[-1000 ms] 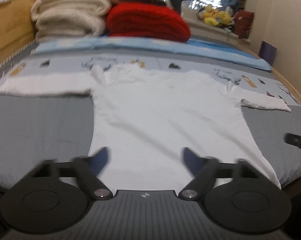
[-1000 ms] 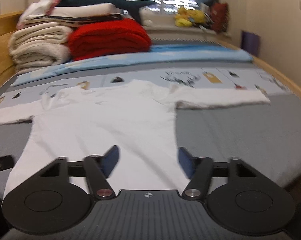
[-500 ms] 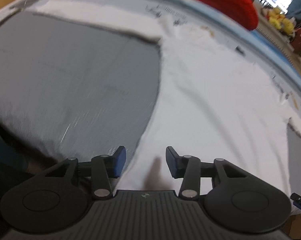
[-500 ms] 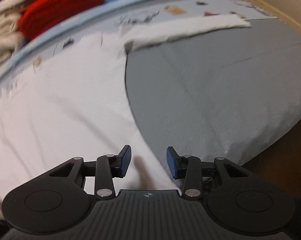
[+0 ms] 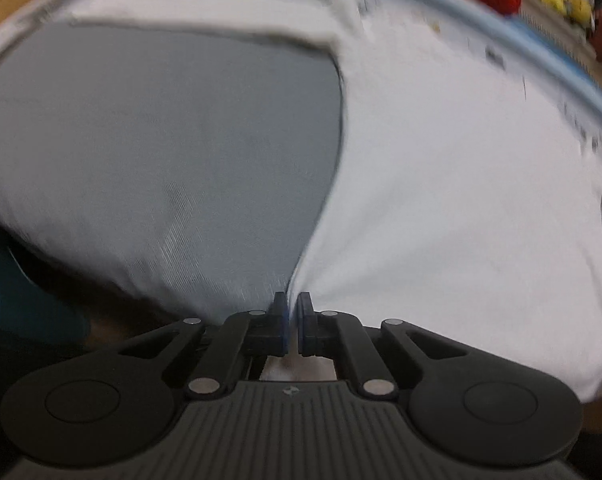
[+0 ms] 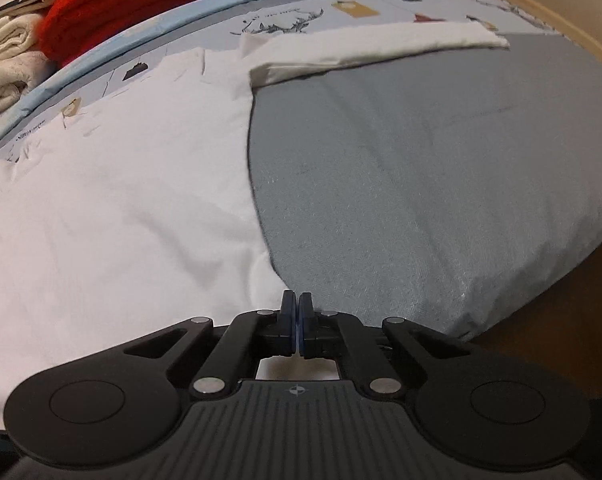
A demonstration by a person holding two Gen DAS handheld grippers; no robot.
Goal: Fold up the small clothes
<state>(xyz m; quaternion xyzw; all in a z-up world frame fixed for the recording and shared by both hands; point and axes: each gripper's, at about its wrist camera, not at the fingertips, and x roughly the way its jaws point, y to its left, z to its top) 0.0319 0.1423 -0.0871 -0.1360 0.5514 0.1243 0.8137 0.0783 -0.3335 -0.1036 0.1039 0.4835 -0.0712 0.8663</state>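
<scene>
A white long-sleeved shirt (image 5: 461, 168) lies spread flat on the grey bed cover (image 5: 161, 140), sleeves stretched out to both sides. My left gripper (image 5: 293, 304) is shut on the shirt's bottom left hem corner at the bed's near edge. In the right wrist view the shirt (image 6: 121, 184) fills the left half. My right gripper (image 6: 297, 304) is shut on the bottom right hem corner. The right sleeve (image 6: 373, 46) lies straight toward the far right.
A red folded blanket (image 6: 121, 4) and cream folded blankets (image 6: 1, 60) are stacked at the head of the bed. A blue-edged printed sheet (image 6: 341, 4) lies under the shirt's top. The wooden bed frame (image 6: 541, 4) runs along the right.
Both grippers have dropped to the shirt's bottom hem, each moving outward to a corner, and closed from wide open to shut on the fabric.
</scene>
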